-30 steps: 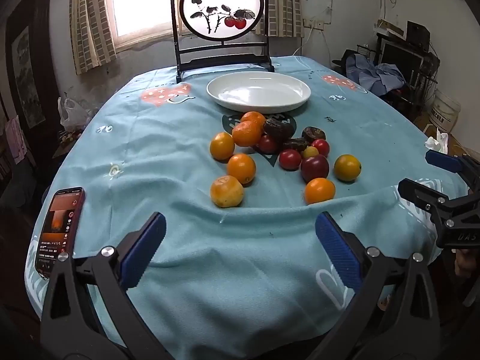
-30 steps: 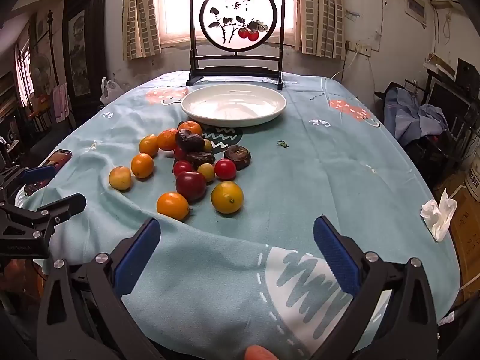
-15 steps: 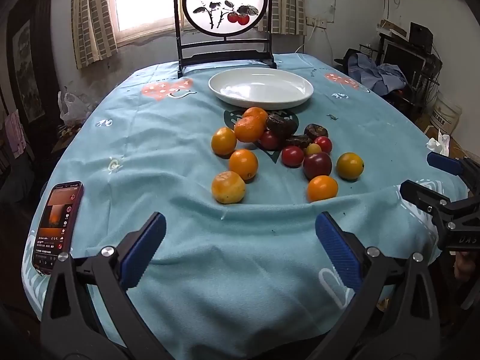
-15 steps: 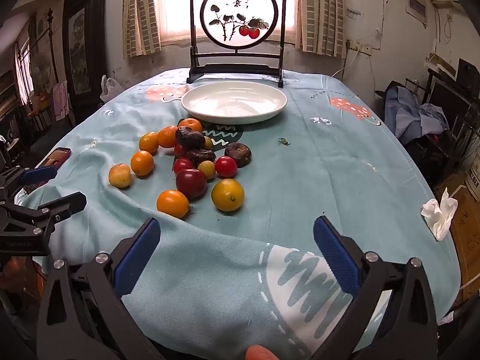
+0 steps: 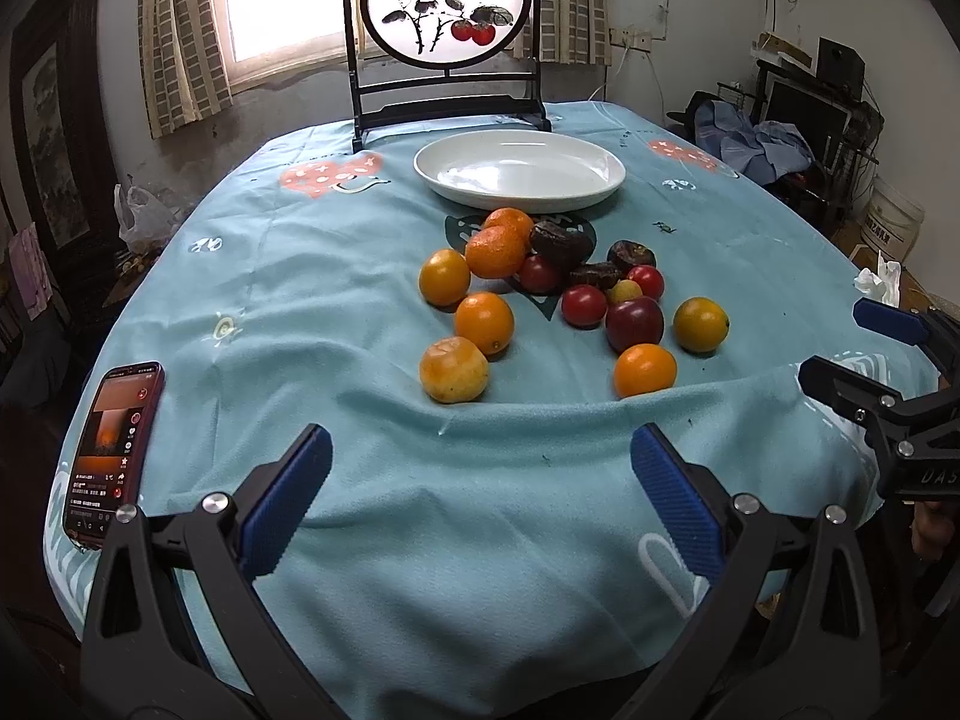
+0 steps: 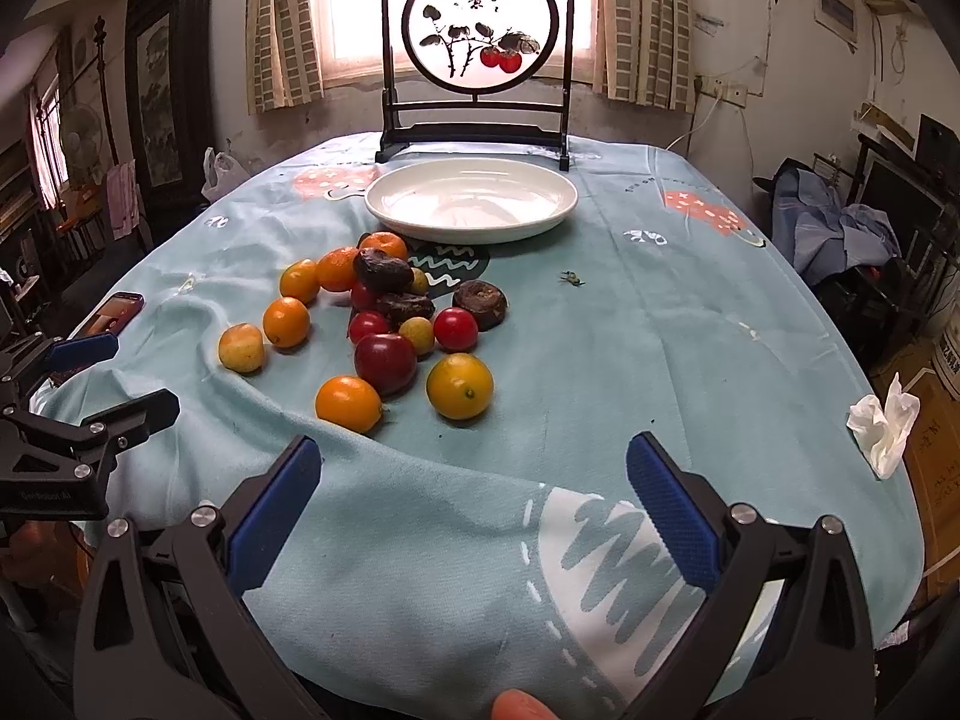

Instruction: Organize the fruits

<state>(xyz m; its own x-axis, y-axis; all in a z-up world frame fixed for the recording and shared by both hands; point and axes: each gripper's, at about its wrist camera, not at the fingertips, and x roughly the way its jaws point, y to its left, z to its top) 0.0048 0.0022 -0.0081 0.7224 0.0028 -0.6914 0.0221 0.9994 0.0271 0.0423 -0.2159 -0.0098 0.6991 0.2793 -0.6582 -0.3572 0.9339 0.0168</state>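
A pile of fruit lies mid-table on the blue cloth: several oranges [image 5: 483, 322] [image 6: 348, 402], red tomatoes [image 5: 584, 305] [image 6: 455, 328], a dark red plum [image 5: 634, 324] [image 6: 384, 363] and dark brown fruits [image 5: 559, 242] [image 6: 479, 302]. An empty white plate [image 5: 519, 170] [image 6: 471, 199] stands behind the pile. My left gripper [image 5: 480, 474] is open and empty at the near table edge, in front of the fruit. My right gripper [image 6: 471, 480] is open and empty, near the edge to the right; it also shows in the left wrist view [image 5: 864, 354].
A phone [image 5: 111, 450] [image 6: 114, 312] lies at the table's left edge. A framed round picture stand [image 5: 447, 30] [image 6: 480, 36] stands behind the plate. A crumpled tissue [image 6: 882, 426] lies off the right side. A raised cloth fold runs just in front of the fruit.
Both grippers have moved slightly forward toward the fruit and tilted up a little. Both stay open. No fruit has moved.
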